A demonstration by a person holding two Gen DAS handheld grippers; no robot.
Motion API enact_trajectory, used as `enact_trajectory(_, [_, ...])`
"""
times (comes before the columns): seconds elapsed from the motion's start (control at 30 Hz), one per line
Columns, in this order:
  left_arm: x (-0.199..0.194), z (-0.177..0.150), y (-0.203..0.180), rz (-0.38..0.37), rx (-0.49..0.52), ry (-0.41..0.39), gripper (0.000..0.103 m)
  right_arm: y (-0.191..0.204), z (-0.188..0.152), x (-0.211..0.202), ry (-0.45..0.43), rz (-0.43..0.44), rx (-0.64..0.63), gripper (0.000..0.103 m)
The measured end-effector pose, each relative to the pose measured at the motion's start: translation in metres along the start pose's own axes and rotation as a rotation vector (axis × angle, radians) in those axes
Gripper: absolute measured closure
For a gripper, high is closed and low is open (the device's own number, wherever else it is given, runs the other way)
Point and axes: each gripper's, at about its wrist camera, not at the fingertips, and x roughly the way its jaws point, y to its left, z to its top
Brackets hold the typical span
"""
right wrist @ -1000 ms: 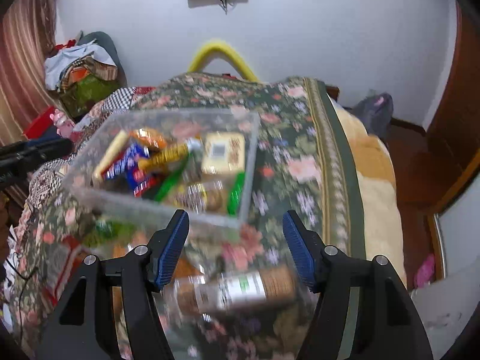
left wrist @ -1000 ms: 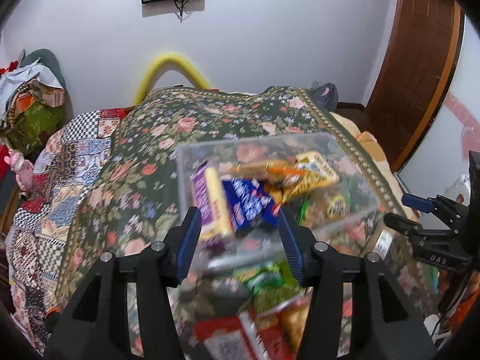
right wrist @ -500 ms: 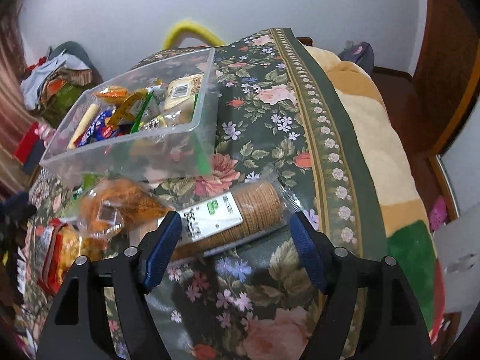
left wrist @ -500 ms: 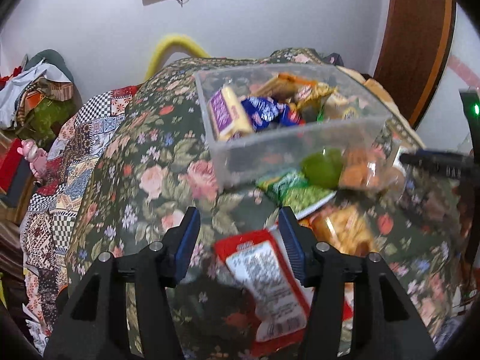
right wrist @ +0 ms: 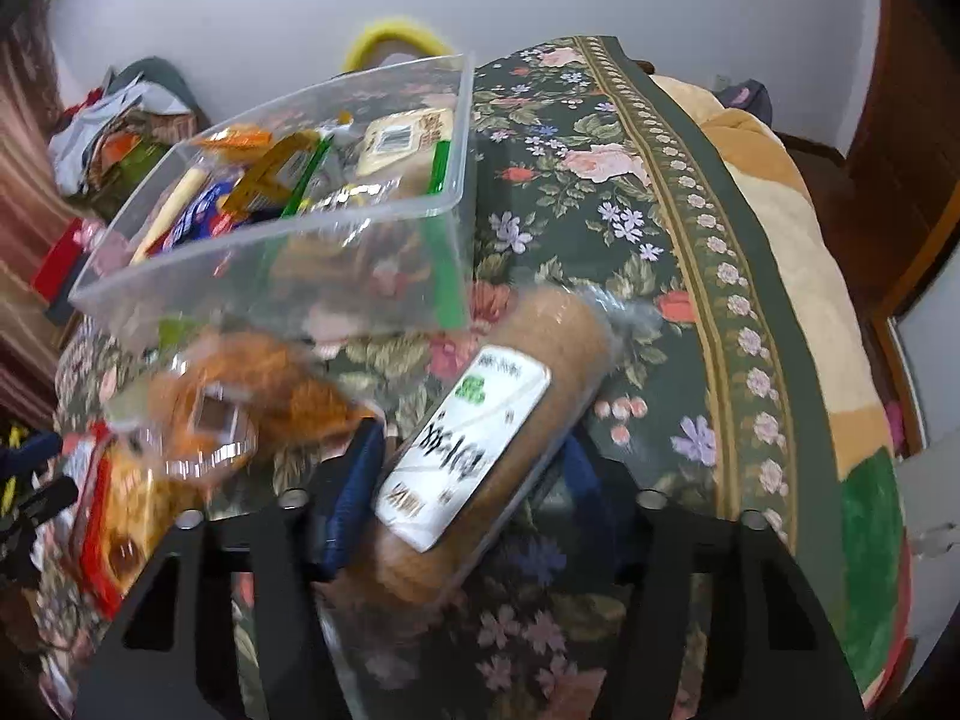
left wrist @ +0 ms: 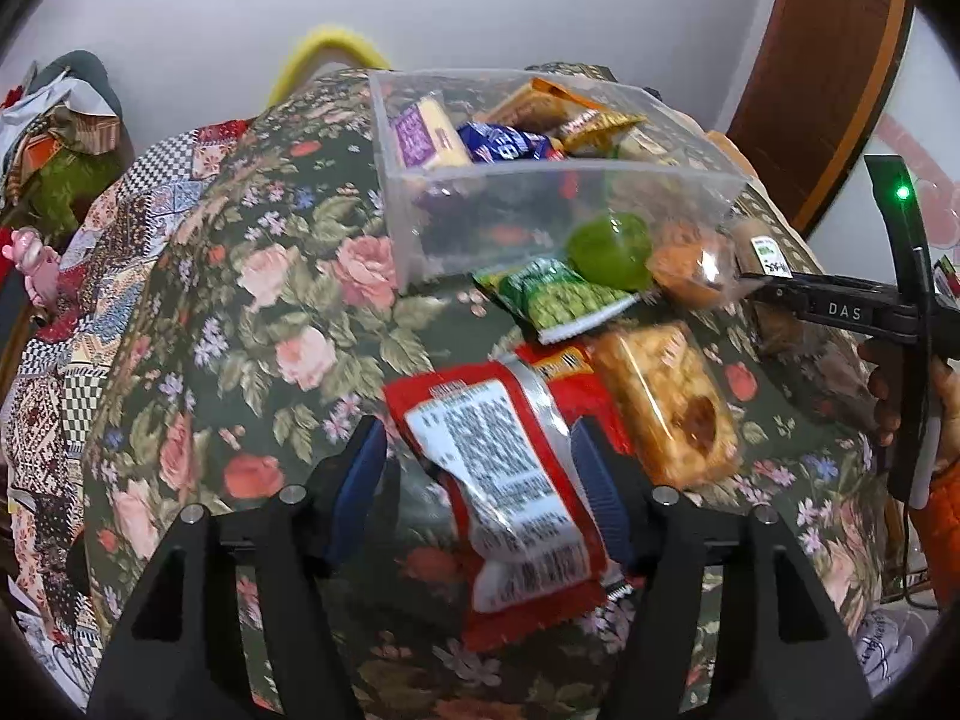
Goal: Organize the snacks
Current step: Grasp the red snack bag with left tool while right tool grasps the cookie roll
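Red snack packet sits between the left gripper's jaws, which just widened, not pinching. Right gripper just closed around the biscuit roll; clear box at 11 o'clock.

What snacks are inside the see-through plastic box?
In the clear plastic box: a yellow-and-purple packet, a blue wrapper, an orange packet and a pale pack with a barcode. Anything underneath them is covered.
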Motion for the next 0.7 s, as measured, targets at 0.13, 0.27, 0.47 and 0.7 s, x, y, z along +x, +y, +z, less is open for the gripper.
enact_trajectory(0.13, [0.005, -0.008, -0.009, -0.030, -0.008, 0.027, 0.030, 0.001, -0.015, -0.011, 0.006, -0.030, -0.056, 0.065])
enact_trajectory(0.27, [0.010, -0.012, -0.011, -0.053, -0.047, 0.042, 0.025, -0.004, -0.032, -0.023, 0.016, -0.020, -0.074, 0.068])
enact_trajectory(0.47, [0.030, -0.014, -0.018, -0.031, -0.059, 0.102, 0.022, -0.007, -0.043, -0.037, 0.029, -0.003, -0.088, 0.067])
enact_trajectory(0.7, [0.035, -0.018, -0.025, 0.025, -0.038, 0.041, 0.020, -0.010, -0.039, -0.037, 0.016, -0.017, -0.051, 0.063])
